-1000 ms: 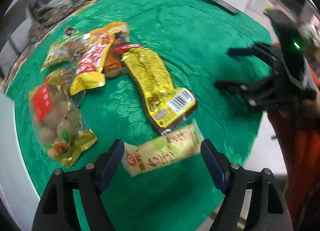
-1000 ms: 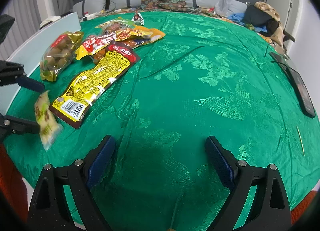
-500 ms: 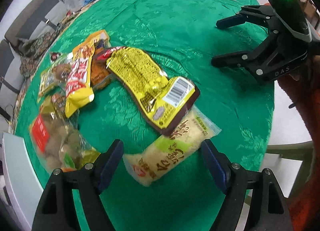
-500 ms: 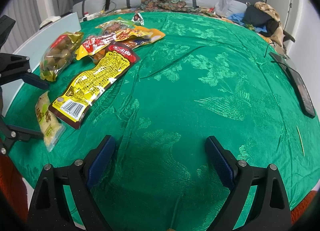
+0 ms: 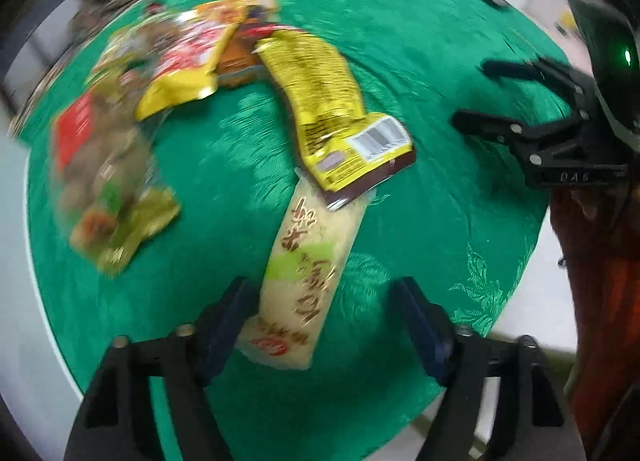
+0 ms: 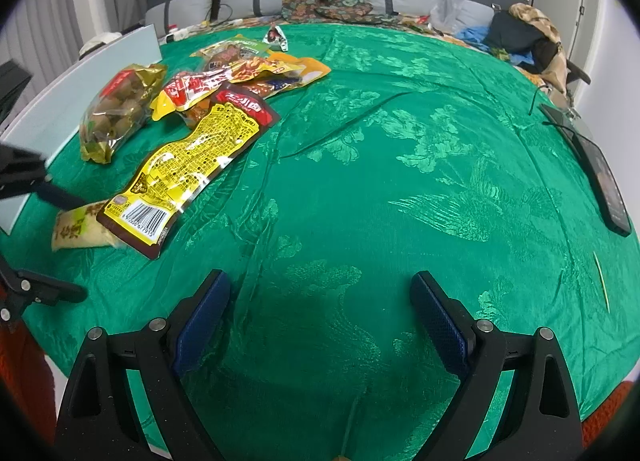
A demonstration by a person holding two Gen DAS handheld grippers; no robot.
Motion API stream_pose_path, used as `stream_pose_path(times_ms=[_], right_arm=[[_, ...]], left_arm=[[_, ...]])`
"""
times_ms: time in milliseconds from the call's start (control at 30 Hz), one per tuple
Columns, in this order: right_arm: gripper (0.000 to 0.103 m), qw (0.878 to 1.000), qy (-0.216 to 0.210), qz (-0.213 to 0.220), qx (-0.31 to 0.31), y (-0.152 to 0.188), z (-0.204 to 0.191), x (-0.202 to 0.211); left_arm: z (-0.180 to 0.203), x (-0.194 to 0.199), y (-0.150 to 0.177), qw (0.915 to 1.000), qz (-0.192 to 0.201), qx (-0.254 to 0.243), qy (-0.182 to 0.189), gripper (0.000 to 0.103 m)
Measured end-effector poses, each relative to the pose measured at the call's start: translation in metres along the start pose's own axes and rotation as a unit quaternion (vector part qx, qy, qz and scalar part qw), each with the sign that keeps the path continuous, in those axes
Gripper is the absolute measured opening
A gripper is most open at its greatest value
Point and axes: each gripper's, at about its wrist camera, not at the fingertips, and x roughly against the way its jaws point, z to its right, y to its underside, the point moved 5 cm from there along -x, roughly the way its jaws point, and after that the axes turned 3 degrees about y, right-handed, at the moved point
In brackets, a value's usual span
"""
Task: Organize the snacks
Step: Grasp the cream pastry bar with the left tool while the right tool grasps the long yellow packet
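Observation:
A pale snack pack [image 5: 308,273] with a green band lies on the green tablecloth [image 5: 420,41], its far end tucked under the barcode end of a long yellow pack [image 5: 324,101]. My left gripper [image 5: 322,293] points down over it, jaws closing, the pack's near end between them. The left pad is at the pack's edge and the right pad stands clear. From the right wrist view, the pale pack [image 6: 80,227] shows at the far left. My right gripper [image 6: 320,285] hangs open and empty above bare cloth.
A clear bag of round brown snacks [image 6: 116,109], a red-and-yellow pack [image 6: 192,89] and orange packs [image 6: 288,69] lie grouped beyond the yellow pack. A white board [image 6: 60,113] borders the left. A dark phone [image 6: 604,177] and a thin stick [image 6: 600,281] lie at the right edge.
The pale pack went from hanging crosswise between my left jaws to lying lengthwise on the cloth. The left gripper sank, rolled, and its jaws narrowed. The right gripper stayed still.

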Motion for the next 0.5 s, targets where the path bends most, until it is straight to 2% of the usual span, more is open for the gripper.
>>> stream_pose_path(times_ms=[33, 67, 100, 233, 267, 300, 333, 367, 400, 467, 500], right_arm=[[0.094, 1.0, 0.0, 0.0, 0.0, 0.001, 0.0, 0.0], [0.094, 1.0, 0.0, 0.001, 0.0, 0.0, 0.0, 0.0], [0.094, 1.0, 0.001, 0.001, -0.001, 0.001, 0.0, 0.0], [0.094, 1.0, 0.0, 0.0, 0.0, 0.0, 0.0, 0.0], [0.094, 1.0, 0.0, 0.001, 0.0, 0.001, 0.0, 0.0], [0.094, 1.0, 0.001, 0.001, -0.001, 0.001, 0.001, 0.0], [0.094, 1.0, 0.001, 0.001, -0.001, 0.0, 0.001, 0.0], [0.094, 1.0, 0.001, 0.0, -0.001, 0.001, 0.001, 0.0], [0.094, 1.0, 0.001, 0.0, -0.001, 0.001, 0.001, -0.001], [0.094, 1.0, 0.0, -0.002, 0.0, 0.001, 0.002, -0.001], [0.094, 1.0, -0.001, -0.005, 0.0, 0.0, 0.002, -0.001]], left_arm=[[-0.004, 0.004, 0.003, 0.9997, 0.005, 0.025, -0.001, 0.052], [-0.009, 0.007, 0.006, 0.9987, 0.008, 0.05, 0.0, 0.046], [-0.015, 0.01, 0.009, 0.997, 0.008, 0.078, 0.001, 0.033], [-0.053, 0.02, 0.027, 0.9796, 0.011, 0.201, -0.008, 0.032], [-0.06, 0.022, 0.028, 0.9773, 0.019, 0.211, -0.011, 0.034], [-0.064, 0.024, 0.03, 0.9762, 0.028, 0.215, -0.013, 0.05], [-0.065, 0.025, 0.032, 0.9763, 0.029, 0.214, -0.013, 0.073], [-0.066, 0.025, 0.033, 0.9771, 0.03, 0.21, -0.017, 0.08], [-0.062, 0.024, 0.032, 0.9801, 0.031, 0.194, -0.027, 0.084], [-0.049, 0.018, 0.033, 0.986, 0.024, 0.158, -0.047, 0.084], [-0.043, 0.012, 0.031, 0.9881, 0.015, 0.133, -0.075, 0.083]])
